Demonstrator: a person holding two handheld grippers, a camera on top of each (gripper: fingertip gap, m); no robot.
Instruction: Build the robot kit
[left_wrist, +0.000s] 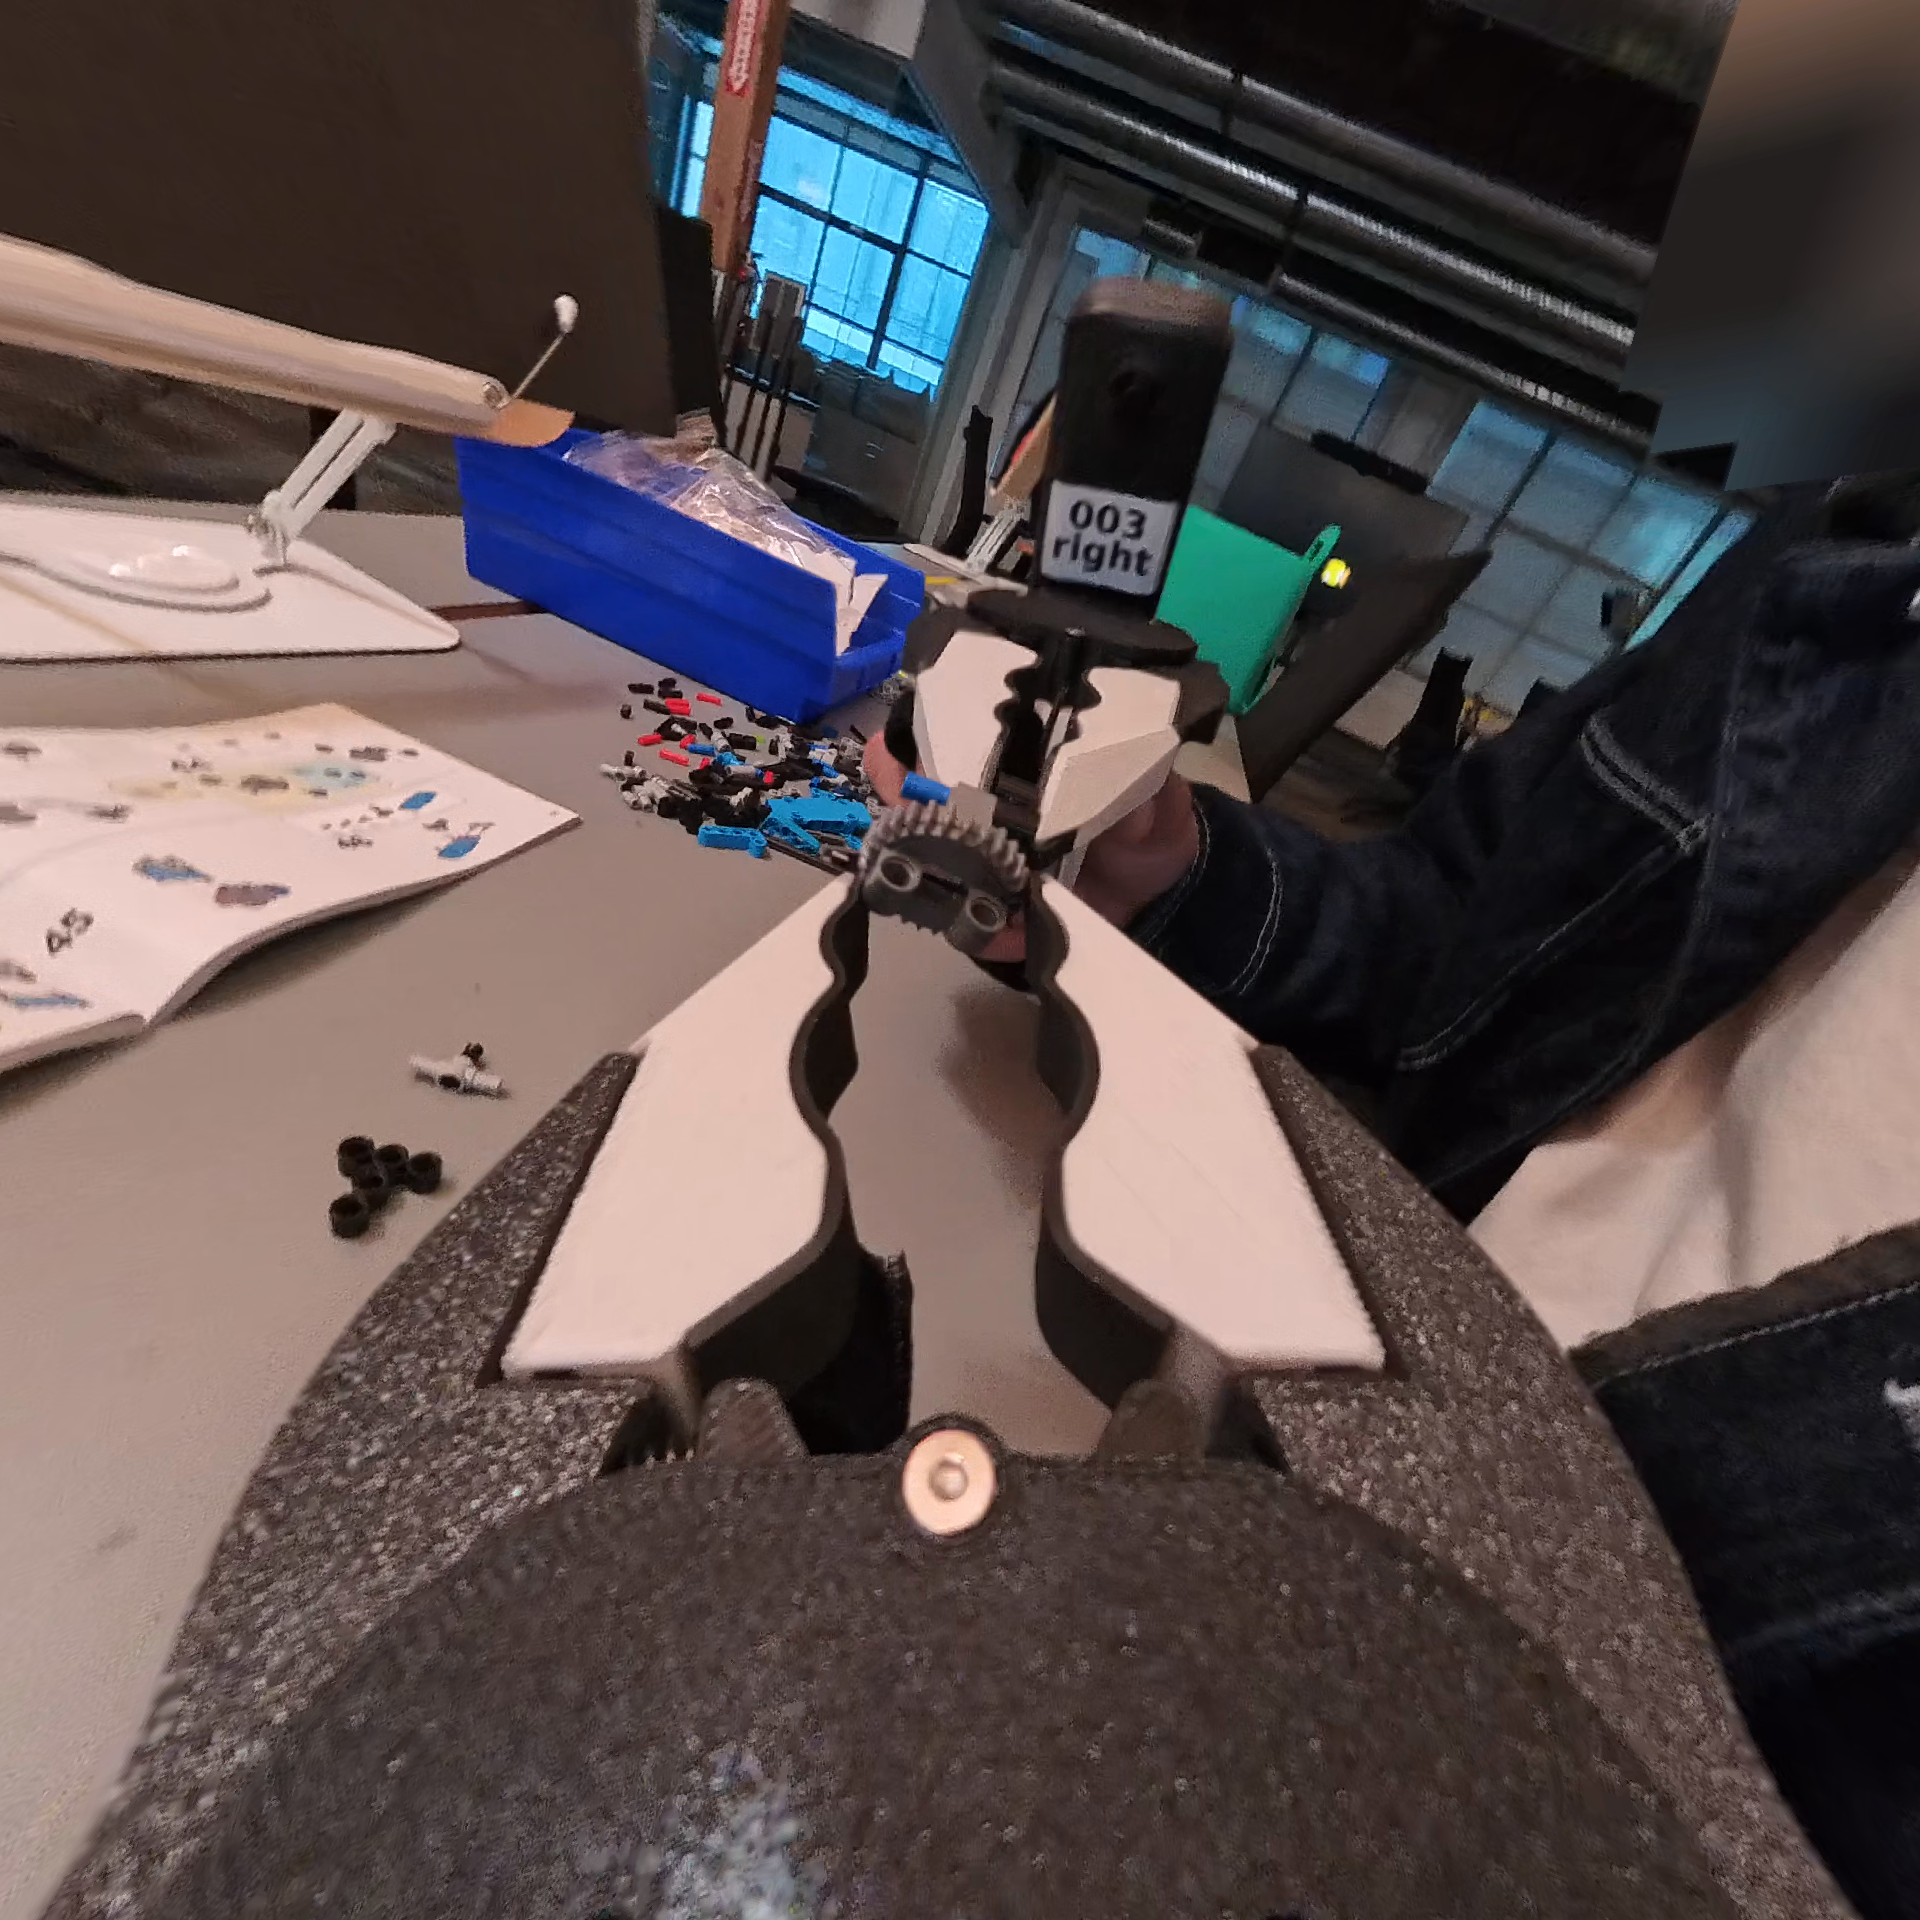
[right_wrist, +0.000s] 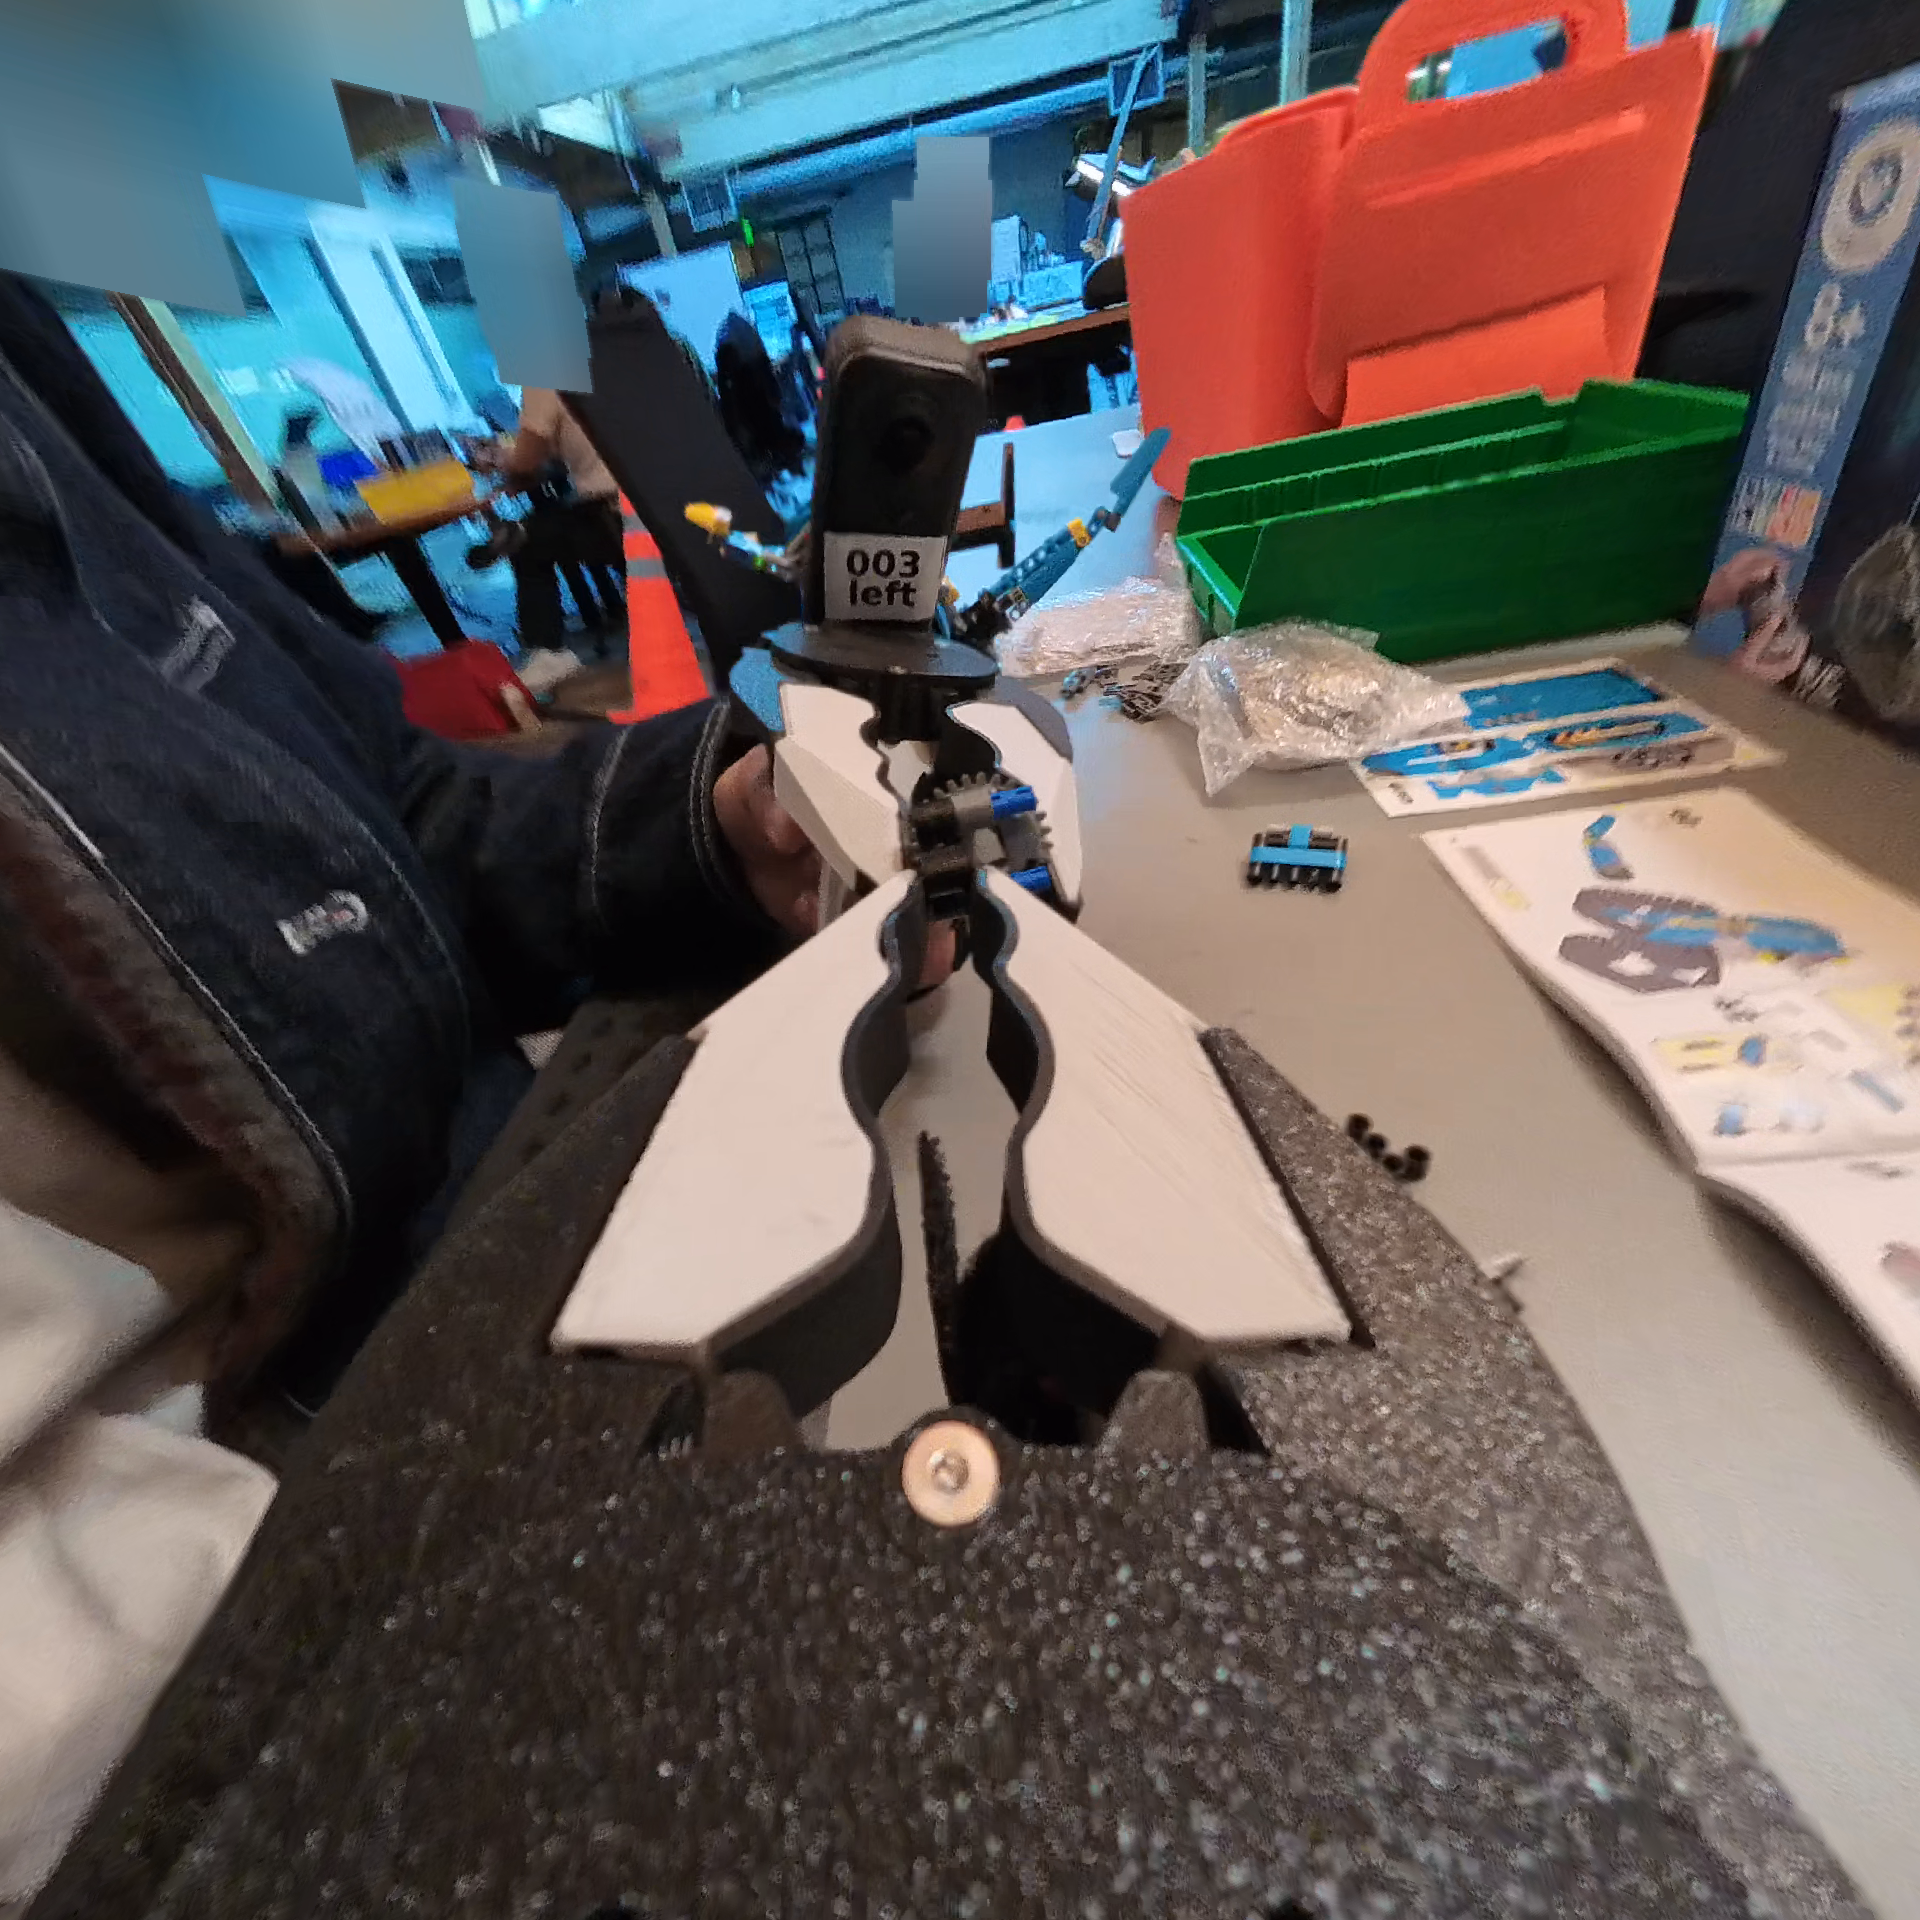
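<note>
A small grey gear assembly (left_wrist: 935, 868) with blue pins (left_wrist: 925, 787) is held in the air above the grey table (left_wrist: 623, 987), between the two grippers, which face each other. My left gripper (left_wrist: 948, 904) is shut on the gear's sides. My right gripper (right_wrist: 945, 894) is shut on a black part at the assembly's end (right_wrist: 971, 821). In the left wrist view the right gripper (left_wrist: 1023, 800) meets the gear from the far side. In the right wrist view the left gripper (right_wrist: 956, 800) does the same. A hand in a dark denim sleeve (left_wrist: 1455, 883) holds each gripper.
On the left stand a blue bin (left_wrist: 665, 582), a pile of small parts (left_wrist: 748, 769), an open instruction booklet (left_wrist: 208, 831) and a black connector cluster (left_wrist: 379, 1179). On the right are a green bin (right_wrist: 1455, 520), an orange bag (right_wrist: 1403, 239), plastic bags (right_wrist: 1288, 686) and a small blue-black assembly (right_wrist: 1297, 857). The grippers are tip to tip, or close to it.
</note>
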